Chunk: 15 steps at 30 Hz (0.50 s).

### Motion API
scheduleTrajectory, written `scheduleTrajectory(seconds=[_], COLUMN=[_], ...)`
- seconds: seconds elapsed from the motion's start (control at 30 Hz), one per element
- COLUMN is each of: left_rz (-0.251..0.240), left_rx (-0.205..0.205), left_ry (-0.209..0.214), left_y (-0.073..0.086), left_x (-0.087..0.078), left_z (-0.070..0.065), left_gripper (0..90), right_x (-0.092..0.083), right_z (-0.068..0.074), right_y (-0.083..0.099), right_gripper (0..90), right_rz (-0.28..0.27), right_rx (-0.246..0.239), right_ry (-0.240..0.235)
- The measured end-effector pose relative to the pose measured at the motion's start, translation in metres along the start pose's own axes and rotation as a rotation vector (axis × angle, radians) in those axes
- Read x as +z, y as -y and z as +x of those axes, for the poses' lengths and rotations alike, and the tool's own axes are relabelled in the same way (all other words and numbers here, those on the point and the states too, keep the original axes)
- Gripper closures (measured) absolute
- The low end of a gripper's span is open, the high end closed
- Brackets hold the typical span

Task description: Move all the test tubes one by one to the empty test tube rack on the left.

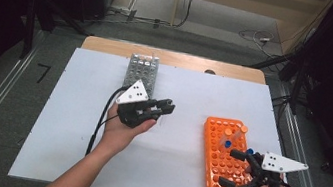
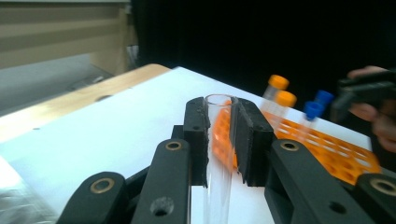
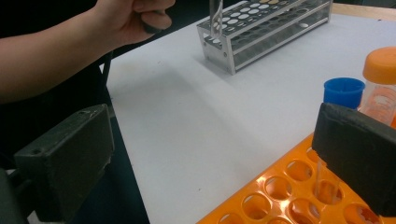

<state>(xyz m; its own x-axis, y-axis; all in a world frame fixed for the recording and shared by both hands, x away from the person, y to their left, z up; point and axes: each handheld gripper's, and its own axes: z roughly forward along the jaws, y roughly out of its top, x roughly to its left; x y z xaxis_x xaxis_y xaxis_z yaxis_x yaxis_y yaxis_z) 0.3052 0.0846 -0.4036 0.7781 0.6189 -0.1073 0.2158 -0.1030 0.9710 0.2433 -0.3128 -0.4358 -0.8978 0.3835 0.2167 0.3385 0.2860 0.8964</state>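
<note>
White table (image 1: 76, 109), left claw (image 2: 219, 130) pinching clear tube (image 2: 219, 154), metal rack (image 3: 261, 28) behind

A broad strip of bare white worktop (image 1: 170, 150) lies open between the metal tube rack (image 1: 141, 72) near the far edge and the orange tube rack (image 1: 219, 155) near the right edge. Capped tubes (image 1: 228, 136) rise from the orange rack's far end, barring a low pass there; its near holes stand empty. The worktop's left side and near edge are free
</note>
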Motion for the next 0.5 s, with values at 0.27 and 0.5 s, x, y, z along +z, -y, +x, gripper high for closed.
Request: scheduleTrajectory(seconds=[0.27,0.5], left_rz=[-0.022,-0.034], left_rx=[-0.024,-0.061], left_ry=[-0.086,-0.14], left_y=[-0.01,-0.016], left_x=[0.0,0.005], left_z=[0.038,0.068], left_gripper=[76.7,76.7], right_x=[-0.007,-0.008], right_z=[-0.004,-0.006], right_y=[0.003,0.005], right_gripper=[0.0,0.0], right_rz=[-0.012,-0.011], right_rx=[0.008,0.01], right_ry=[0.005,0.006])
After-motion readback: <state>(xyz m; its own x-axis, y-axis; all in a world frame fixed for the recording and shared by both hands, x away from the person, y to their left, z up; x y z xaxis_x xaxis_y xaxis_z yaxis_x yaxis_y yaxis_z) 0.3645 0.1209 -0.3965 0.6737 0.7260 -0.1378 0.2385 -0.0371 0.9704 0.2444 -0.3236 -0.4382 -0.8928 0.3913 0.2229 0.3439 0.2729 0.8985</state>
